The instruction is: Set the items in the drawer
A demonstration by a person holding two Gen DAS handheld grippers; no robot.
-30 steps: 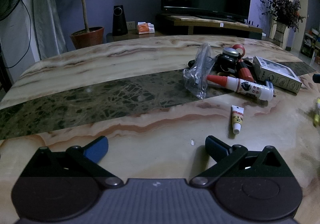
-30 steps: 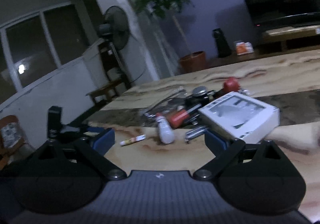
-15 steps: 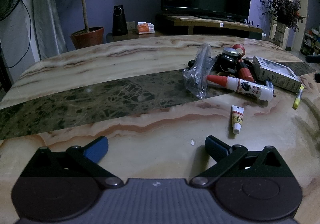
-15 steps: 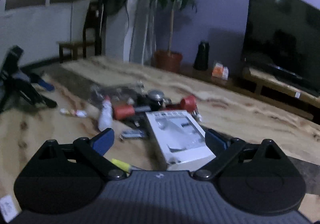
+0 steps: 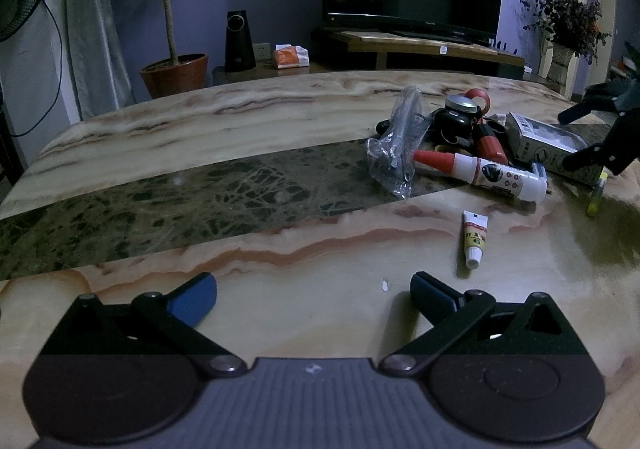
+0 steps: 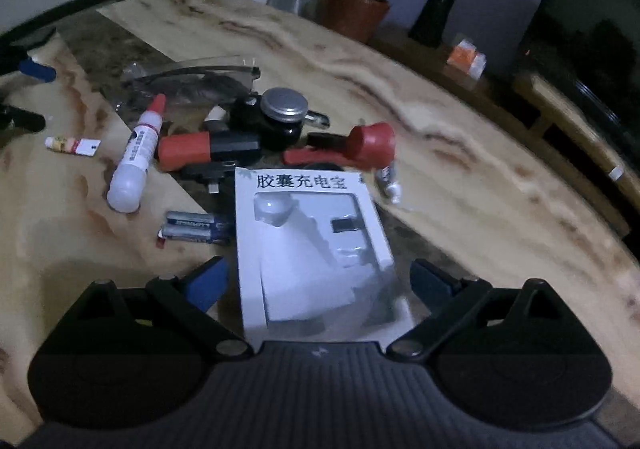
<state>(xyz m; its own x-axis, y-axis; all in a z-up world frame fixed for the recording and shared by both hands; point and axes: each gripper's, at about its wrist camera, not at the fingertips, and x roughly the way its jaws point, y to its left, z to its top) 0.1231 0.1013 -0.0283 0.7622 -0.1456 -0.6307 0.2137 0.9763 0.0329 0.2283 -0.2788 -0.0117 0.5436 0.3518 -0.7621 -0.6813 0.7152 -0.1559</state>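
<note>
Right wrist view: right gripper (image 6: 316, 281) spread wide, jaws either side of the near end of the white windowed box (image 6: 310, 245), neither blue pad (image 6: 208, 281) touching it yet. Box lies flat on the marble table (image 6: 460, 185), at the near edge of the clutter: paired batteries (image 6: 196, 229) just beside its left side, glue bottle (image 6: 136, 161) further left, red-and-black tool (image 6: 208, 149) and round tin (image 6: 284, 107) beyond it.

Left wrist view: left gripper (image 5: 314, 289) also spread, empty, low over bare table, well apart from the pile; small tube (image 5: 474, 239) lies ahead and to its right. Right gripper visible at the far right edge, over the box (image 5: 548, 147).

No drawer in either view; cannot tell where it sits.

Judged step: first pick, taking the box. To do it well:
- centre the box between the pads before closing, gap looks tighter on the left
- grip across the short width, on the card walls, not the clear window, which will likely flex
- keep the left pad clear of the batteries so they aren't dragged along
- lift level; the glossy card may slip if tilted
</note>
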